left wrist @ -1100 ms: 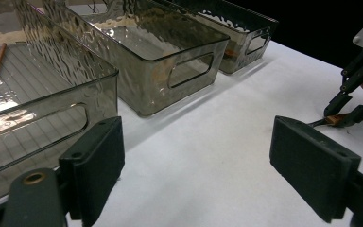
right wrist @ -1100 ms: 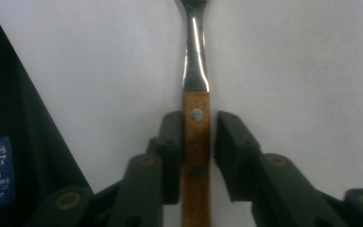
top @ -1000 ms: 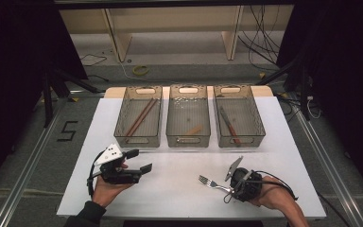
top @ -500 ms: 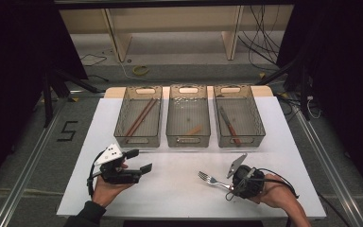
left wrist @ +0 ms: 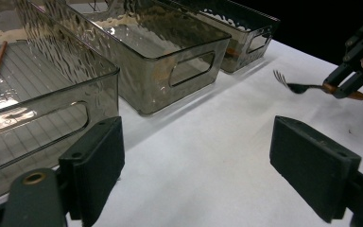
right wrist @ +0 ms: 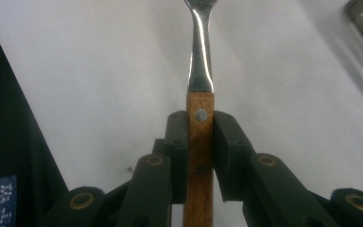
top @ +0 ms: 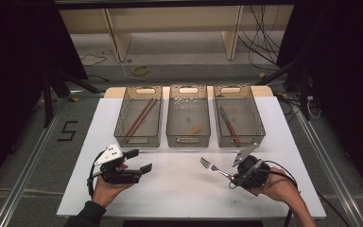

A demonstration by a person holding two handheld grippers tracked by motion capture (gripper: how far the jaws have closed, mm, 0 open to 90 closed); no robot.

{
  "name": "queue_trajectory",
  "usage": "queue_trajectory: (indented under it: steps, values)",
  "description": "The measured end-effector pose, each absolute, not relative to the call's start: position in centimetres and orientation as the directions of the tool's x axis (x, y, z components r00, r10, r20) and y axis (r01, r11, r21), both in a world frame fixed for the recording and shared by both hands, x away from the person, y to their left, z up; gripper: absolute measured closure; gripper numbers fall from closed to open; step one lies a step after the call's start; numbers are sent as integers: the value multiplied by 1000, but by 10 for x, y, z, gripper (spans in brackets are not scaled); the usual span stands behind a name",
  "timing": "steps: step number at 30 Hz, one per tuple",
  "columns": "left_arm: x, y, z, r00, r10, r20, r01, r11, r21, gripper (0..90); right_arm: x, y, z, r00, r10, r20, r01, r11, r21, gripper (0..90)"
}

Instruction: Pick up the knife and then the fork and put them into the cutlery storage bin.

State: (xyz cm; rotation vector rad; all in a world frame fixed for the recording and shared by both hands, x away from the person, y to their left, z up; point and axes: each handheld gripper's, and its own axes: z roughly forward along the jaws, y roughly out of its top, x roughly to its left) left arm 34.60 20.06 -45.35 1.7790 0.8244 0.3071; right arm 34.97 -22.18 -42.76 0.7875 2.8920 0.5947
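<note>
I have the fork point(top: 213, 167) pinched by its wooden handle in my right gripper point(top: 231, 178), jaws pressed against both sides of the wood – the tines point toward the middle of the white table point(top: 179, 189) and hang just above it. So the pick-up looks done; what is left, I judge, is carrying it to one of the three clear bins and letting go. My left gripper point(top: 139, 161) waits with its jaws spread wide, nothing between them. The left bin point(top: 123, 118) holds chopsticks point(top: 139, 117), the middle bin point(top: 188, 89) one small wooden piece (too small to name), the right bin point(top: 257, 118) a wooden-handled knife point(top: 229, 124) – or so it looks.
</note>
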Motion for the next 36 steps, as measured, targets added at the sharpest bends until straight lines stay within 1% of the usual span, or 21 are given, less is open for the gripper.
queue_trajectory:
  steps: [2,6,11,36]
  values:
    - [346,201,-454,724,665,-186,380,-159,911,182,355,-225,-423,-856,517,17,476,774,418,777]
    - [346,201,-454,721,667,-187,382,-158,910,182,359,-226,-415,-845,535,0,482,761,435,778]
    - [346,201,-454,721,667,-186,383,-160,910,182,370,-228,-403,-828,561,-1,489,724,487,778]
    - [346,202,-454,721,666,-190,384,-157,910,182,430,-243,-365,-735,678,18,563,595,574,778]
